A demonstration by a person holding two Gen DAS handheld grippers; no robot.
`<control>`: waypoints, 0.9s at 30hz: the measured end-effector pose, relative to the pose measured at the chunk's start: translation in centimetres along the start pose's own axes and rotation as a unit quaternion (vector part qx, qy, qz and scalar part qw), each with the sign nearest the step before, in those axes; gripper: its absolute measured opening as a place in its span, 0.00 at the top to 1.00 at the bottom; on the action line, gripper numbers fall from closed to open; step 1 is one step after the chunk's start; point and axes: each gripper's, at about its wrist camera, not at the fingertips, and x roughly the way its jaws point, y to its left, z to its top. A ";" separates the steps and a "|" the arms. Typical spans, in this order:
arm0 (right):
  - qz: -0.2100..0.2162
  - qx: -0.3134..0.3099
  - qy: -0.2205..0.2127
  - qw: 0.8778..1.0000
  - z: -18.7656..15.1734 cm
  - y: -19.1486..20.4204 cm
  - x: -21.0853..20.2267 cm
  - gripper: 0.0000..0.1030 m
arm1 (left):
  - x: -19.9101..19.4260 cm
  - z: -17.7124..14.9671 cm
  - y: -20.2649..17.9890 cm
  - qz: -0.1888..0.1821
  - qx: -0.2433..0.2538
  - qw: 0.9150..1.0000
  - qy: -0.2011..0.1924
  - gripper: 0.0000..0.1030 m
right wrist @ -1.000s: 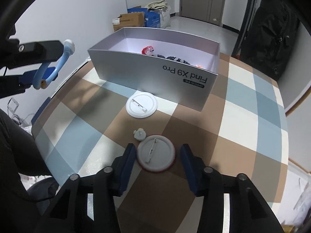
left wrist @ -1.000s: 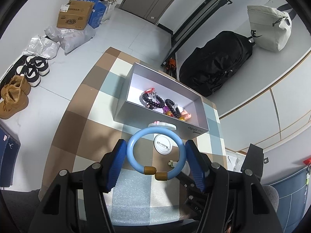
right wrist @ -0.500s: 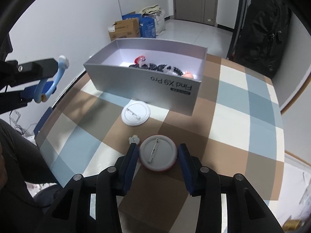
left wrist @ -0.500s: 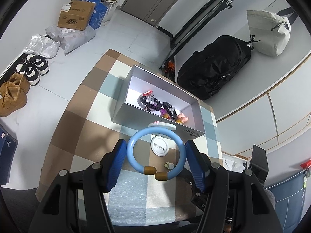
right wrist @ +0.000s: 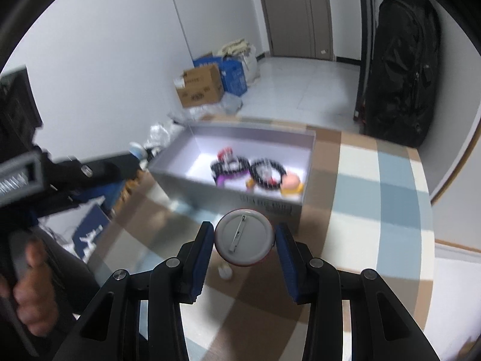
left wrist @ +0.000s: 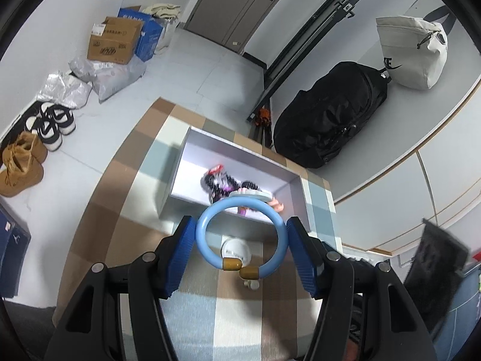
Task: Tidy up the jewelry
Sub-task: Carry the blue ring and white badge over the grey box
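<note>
My left gripper (left wrist: 240,240) is shut on a light-blue ring bracelet (left wrist: 200,236) with gold end caps, held above the checked table just short of the grey box (left wrist: 177,168). In the right wrist view, my right gripper (right wrist: 244,242) is shut on a round pin badge (right wrist: 244,234) with a red rim, its pin side facing me, lifted off the table before the box (right wrist: 195,188). Black bead bracelets (right wrist: 266,170) and a pink piece (right wrist: 291,180) lie inside. A white badge (left wrist: 236,249) and a small stud (right wrist: 225,270) rest on the cloth.
The checked tablecloth (right wrist: 375,198) ends at a drop on the left and far sides. A person's hand (right wrist: 27,285) grips the left tool at the left edge. A black backpack (left wrist: 327,114), cardboard boxes (left wrist: 114,39) and shoes (left wrist: 51,123) are on the floor beyond.
The right gripper has lifted the red-rimmed badge off the table and carried it up toward the box. The left gripper still holds the blue bracelet and has barely moved.
</note>
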 end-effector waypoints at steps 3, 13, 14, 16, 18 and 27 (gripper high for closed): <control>0.009 0.002 -0.018 1.000 1.2 0.1 -0.7 0.60 | 0.4 0.3 -0.2 0.005 0.009 1.000 -0.003 0.45; 0.045 0.026 -0.032 0.998 4.9 -0.4 0.4 0.60 | 1.1 2.1 -0.5 0.016 0.004 1.000 -0.019 0.45; 0.047 0.028 -0.034 0.998 5.1 -0.5 0.5 0.60 | 1.2 2.3 -0.7 0.018 0.009 1.000 -0.020 0.45; 0.051 0.032 -0.035 0.998 5.5 -0.7 0.6 0.60 | 1.6 2.6 -1.2 0.020 0.019 0.999 -0.020 0.45; 0.057 0.036 -0.034 0.997 6.0 -1.0 1.0 0.60 | 2.2 2.7 -1.5 0.020 0.023 0.999 -0.014 0.45; 0.063 0.059 -0.009 0.996 6.7 -3.0 3.1 0.60 | 4.2 3.8 -1.3 0.016 0.016 1.000 0.010 0.45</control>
